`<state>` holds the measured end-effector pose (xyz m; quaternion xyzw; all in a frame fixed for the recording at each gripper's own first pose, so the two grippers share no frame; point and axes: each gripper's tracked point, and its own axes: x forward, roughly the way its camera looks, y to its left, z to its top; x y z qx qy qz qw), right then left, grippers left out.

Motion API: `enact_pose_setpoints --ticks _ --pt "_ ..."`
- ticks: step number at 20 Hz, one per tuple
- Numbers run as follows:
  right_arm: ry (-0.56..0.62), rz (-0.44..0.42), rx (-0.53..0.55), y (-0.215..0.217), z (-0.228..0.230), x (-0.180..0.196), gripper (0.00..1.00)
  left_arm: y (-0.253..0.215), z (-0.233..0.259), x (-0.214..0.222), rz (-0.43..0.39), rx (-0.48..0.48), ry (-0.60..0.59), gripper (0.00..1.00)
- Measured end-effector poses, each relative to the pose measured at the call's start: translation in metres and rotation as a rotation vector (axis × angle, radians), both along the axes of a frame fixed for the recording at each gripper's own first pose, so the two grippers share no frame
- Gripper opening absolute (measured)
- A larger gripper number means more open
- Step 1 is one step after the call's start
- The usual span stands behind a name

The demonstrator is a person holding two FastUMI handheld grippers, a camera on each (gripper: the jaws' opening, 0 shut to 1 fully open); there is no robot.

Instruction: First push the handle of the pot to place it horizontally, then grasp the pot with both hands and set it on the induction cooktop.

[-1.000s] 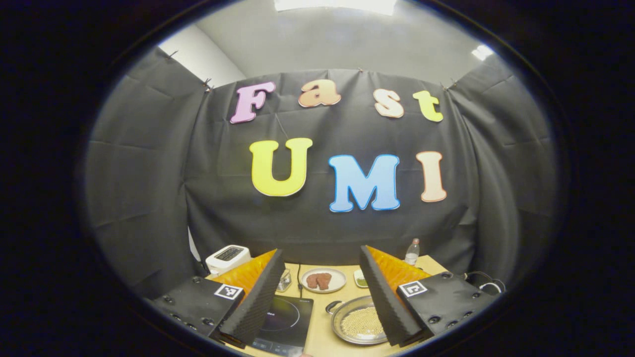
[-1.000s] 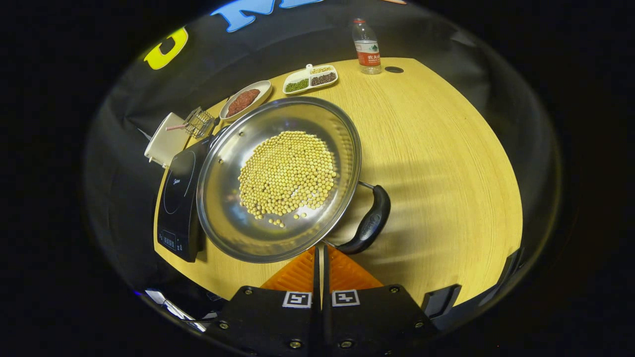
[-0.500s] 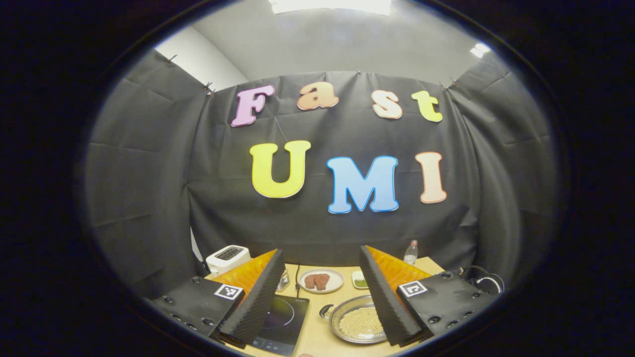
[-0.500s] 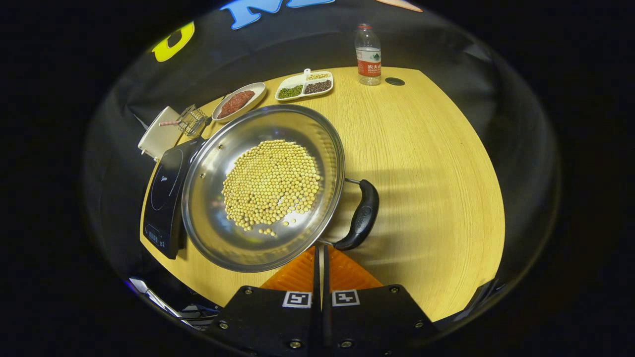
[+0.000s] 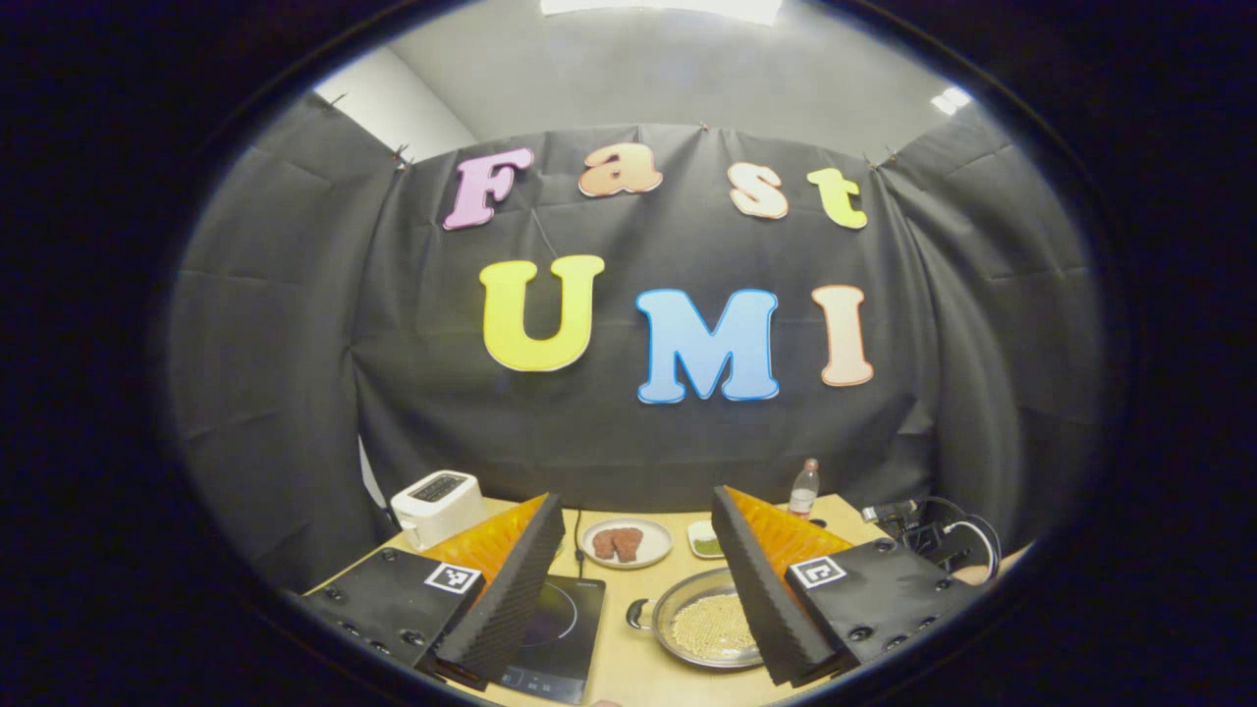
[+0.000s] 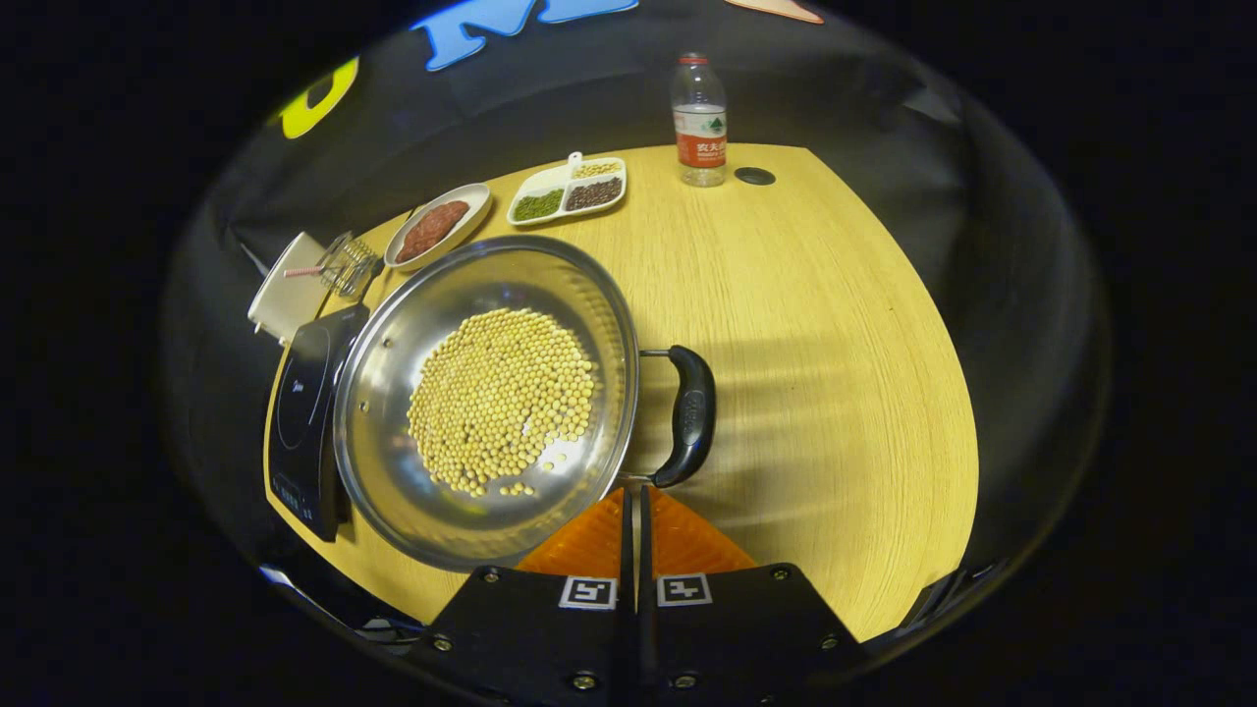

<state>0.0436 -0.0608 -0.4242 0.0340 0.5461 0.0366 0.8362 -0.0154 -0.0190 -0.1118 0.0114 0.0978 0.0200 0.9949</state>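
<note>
A pale wooden table [image 6: 835, 324] stands inside a booth walled with black cloth. Nearest in the right gripper view, the right gripper [image 6: 635, 511] has its two fingers pressed together with nothing between them, their tips just beside the near rim of the pot [image 6: 486, 403]. The pot is a wide, shallow, shiny steel pan holding a flat heap of small yellow beans [image 6: 501, 398]. A dark curved handle [image 6: 690, 417] sticks out on its right side, and in the left gripper view a second small handle [image 5: 638, 615] shows on its left. The pot sits on the table, its left edge just beside the black induction cooktop [image 6: 300, 412]; whether it overlaps the cooktop cannot be told. Farther back lie a white toaster [image 6: 280, 295], a small wire basket [image 6: 349, 263], an oval plate of reddish-brown food [image 6: 437, 224], a divided white dish of beans [image 6: 568, 190] and a clear water bottle [image 6: 699, 123]. The left gripper [image 5: 638, 550] is held high, fingers spread wide and empty, framing the cooktop and pot below.
</note>
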Motion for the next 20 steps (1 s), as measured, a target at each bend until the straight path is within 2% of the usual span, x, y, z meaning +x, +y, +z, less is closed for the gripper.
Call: enact_pose_setpoints --ticks 1,2,4,5,6,8,9,10,11,12,13,16,18,19,20 --pt "-0.007 -0.006 -0.004 0.0 0.0 0.001 0.01 0.006 -0.009 0.004 0.001 -0.025 0.016 0.99" --pt "-0.016 -0.012 -0.009 -0.001 0.002 0.004 0.01 0.009 -0.016 0.006 -0.003 -0.043 0.032 0.94" --pt "-0.04 -0.029 -0.055 -0.013 0.007 0.006 0.01 0.011 -0.029 0.015 -0.023 -0.048 0.058 0.94" --pt "-0.066 -0.041 -0.065 -0.017 0.011 0.008 0.01 0.011 -0.036 0.02 -0.038 -0.041 0.074 0.99" --pt "-0.094 -0.048 -0.054 -0.017 0.018 0.009 0.04 0.01 -0.043 0.024 -0.055 -0.034 0.09 0.94" --pt "-0.142 -0.06 -0.063 -0.02 0.037 0.007 0.33 0.006 -0.057 0.031 -0.085 -0.023 0.12 1.0" --pt "-0.181 -0.056 -0.064 -0.021 0.045 0.008 0.51 0.004 -0.065 0.035 -0.098 -0.021 0.131 0.94" --pt "-0.224 -0.054 -0.075 -0.021 0.055 0.011 0.6 0.002 -0.072 0.038 -0.109 -0.022 0.142 0.94" --pt "-0.266 -0.048 -0.093 -0.022 0.065 0.011 0.76 -0.001 -0.079 0.041 -0.12 -0.022 0.155 0.99" --pt "-0.305 -0.036 -0.107 -0.021 0.075 0.013 0.83 -0.002 -0.086 0.046 -0.13 -0.018 0.167 1.0" --pt "-0.337 -0.021 -0.104 -0.015 0.083 0.013 0.87 -0.005 -0.095 0.051 -0.145 -0.017 0.184 1.0" --pt "-0.405 -0.004 -0.081 -0.001 0.099 0.016 0.87 -0.012 -0.129 0.062 -0.184 -0.026 0.257 0.99" --pt "-0.407 -0.023 -0.069 0.002 0.097 0.019 0.87 -0.012 -0.152 0.071 -0.196 -0.025 0.308 0.99" --pt "-0.399 -0.034 -0.064 0.002 0.093 0.02 0.87 -0.012 -0.164 0.074 -0.202 -0.027 0.33 0.94" --pt "-0.391 -0.045 -0.069 0.0 0.088 0.022 0.87 -0.012 -0.175 0.079 -0.206 -0.028 0.35 0.99"
